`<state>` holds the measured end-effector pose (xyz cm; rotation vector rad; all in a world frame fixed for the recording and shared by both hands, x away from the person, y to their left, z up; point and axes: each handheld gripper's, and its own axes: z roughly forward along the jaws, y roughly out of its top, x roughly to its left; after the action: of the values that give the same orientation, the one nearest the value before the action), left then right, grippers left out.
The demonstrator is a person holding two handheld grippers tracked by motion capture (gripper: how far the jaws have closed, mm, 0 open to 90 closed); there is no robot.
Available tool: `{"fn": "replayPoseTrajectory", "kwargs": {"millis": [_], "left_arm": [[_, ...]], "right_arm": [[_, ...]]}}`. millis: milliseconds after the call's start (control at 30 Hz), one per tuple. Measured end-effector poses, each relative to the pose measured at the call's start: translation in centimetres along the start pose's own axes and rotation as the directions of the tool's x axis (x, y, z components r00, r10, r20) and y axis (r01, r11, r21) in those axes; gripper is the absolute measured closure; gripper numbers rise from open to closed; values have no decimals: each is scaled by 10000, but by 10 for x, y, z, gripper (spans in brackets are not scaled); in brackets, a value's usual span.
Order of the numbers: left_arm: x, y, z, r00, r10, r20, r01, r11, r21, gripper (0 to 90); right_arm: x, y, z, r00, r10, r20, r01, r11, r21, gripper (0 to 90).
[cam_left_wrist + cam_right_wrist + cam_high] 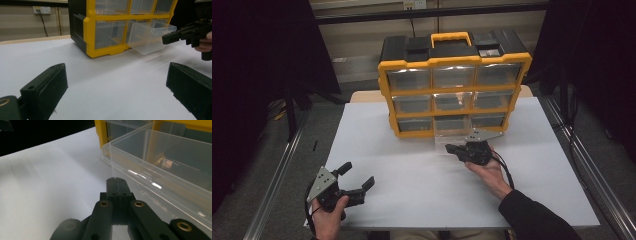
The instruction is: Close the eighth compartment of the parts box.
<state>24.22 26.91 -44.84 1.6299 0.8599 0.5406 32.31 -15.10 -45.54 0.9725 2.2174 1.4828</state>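
A big yellow and black plastic box with nine see-through drawers [454,92] stands at the far side of a white table [412,175]. It has a yellow handle [451,38] on top. The drawers sit in three rows of three. One small clear plastic drawer [147,37], the middle one in the bottom row, is pulled out toward the person. In the left gripper view its front hangs out past the yellow frame, and it tilts down a little. It looks empty. The right gripper [455,148] is just in front of this drawer, held in the person's right hand [487,172]. Its two black jaws are pressed tight together with nothing between them. In the right gripper view the closed tips [116,181] sit right beside the clear front wall of the drawer [160,170], but it is hard to tell if they touch it. The left gripper [357,176] is well apart from the box, near the front left part of the table, held in the left hand [329,217]. Its jaws are spread wide and hold nothing. In the left gripper view only the bare white table lies between them, and the right gripper [172,36] shows far off beside the drawer.
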Motion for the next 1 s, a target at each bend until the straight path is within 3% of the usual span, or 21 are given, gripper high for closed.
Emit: {"fn": "replayPoseTrajectory", "kwargs": {"millis": [1000], "left_arm": [[-1,0,0,10000,13,-10,-13,10000,-17,34]], "right_arm": [[-6,1,11,9988,-54,494,55,10000,-14,900]]}}
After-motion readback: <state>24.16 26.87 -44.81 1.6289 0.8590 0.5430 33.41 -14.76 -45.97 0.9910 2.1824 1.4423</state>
